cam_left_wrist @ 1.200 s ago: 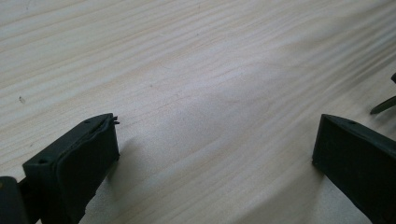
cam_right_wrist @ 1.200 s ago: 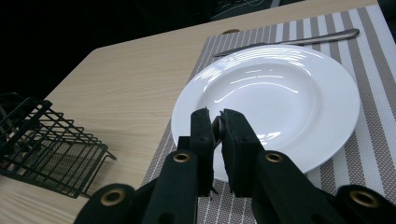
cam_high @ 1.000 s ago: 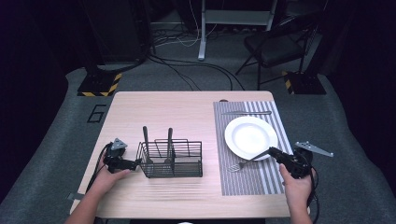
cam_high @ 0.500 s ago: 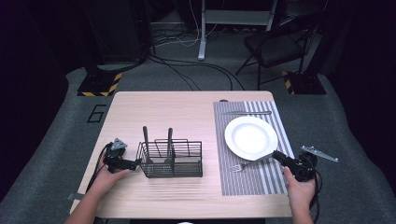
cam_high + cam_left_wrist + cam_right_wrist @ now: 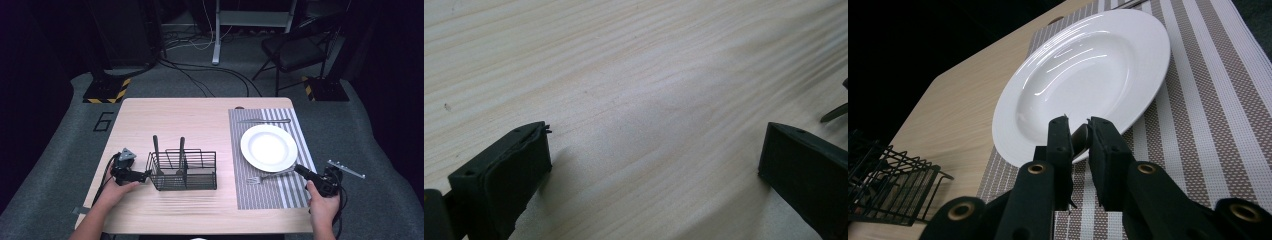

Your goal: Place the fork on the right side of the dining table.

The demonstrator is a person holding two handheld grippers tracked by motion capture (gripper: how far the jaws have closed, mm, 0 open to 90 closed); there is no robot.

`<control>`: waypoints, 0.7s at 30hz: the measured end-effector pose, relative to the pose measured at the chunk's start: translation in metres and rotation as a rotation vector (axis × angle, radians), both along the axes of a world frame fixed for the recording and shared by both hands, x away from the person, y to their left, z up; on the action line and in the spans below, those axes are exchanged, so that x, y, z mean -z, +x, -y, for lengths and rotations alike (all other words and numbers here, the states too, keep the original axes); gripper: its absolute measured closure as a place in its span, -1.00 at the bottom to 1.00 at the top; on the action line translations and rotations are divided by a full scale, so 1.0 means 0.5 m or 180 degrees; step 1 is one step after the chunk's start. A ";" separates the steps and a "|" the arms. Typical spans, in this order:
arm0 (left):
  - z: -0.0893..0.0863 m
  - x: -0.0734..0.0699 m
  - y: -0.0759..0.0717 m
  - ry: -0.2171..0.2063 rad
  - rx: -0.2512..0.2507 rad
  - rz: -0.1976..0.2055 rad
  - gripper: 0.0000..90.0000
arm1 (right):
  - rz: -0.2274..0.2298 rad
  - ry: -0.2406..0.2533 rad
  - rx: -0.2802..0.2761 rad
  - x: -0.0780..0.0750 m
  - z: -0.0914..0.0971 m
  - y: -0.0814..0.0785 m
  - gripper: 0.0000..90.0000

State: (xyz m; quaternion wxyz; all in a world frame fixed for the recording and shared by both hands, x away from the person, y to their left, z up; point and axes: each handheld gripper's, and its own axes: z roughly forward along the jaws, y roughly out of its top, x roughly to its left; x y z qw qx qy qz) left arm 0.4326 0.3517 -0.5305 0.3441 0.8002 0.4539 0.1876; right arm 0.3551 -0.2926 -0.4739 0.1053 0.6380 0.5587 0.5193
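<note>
Since a second ago the right gripper [image 5: 300, 170] has come down toward the mat [image 5: 287, 200] with the fork [image 5: 270, 175]; the left gripper [image 5: 145, 175] has kept its place.

The fork lies on the striped mat just in front of the plate [image 5: 269, 148], tines toward the basket [image 5: 182, 172], handle running into the right gripper. In the right gripper view the jaws stand nearly closed with a thin metal handle [image 5: 1079, 140] pinched between the pads; most of the fork is hidden behind them, and whether it rests on the mat or hangs just above it cannot be told.

The left gripper, seen in the high view, sits at the left end of the wire basket with a hand [image 5: 112, 192] behind it. In the left gripper view its jaws stand wide apart over bare wood [image 5: 634, 90] with nothing between them; a dark piece at the right edge is cut off and hard to make out.

Two dark handles [image 5: 155, 147] stand upright in the basket; their lower ends are hidden by the wire. A knife [image 5: 264, 120] lies on the mat beyond the plate.

A "6" [image 5: 103, 121] is marked on the floor left of the table [image 5: 190, 120].
</note>
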 end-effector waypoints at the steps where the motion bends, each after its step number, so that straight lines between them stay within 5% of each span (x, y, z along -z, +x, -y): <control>1: 0.000 0.000 0.000 0.0000 -0.0001 0.0000 -1.00 | -0.0003 0.0021 0.0011 0.004 0.002 0.001 0.76; 21: -0.001 -0.001 0.001 0.0026 0.0022 0.0001 -1.00 | -0.0174 0.0238 0.0101 0.050 0.031 0.008 0.69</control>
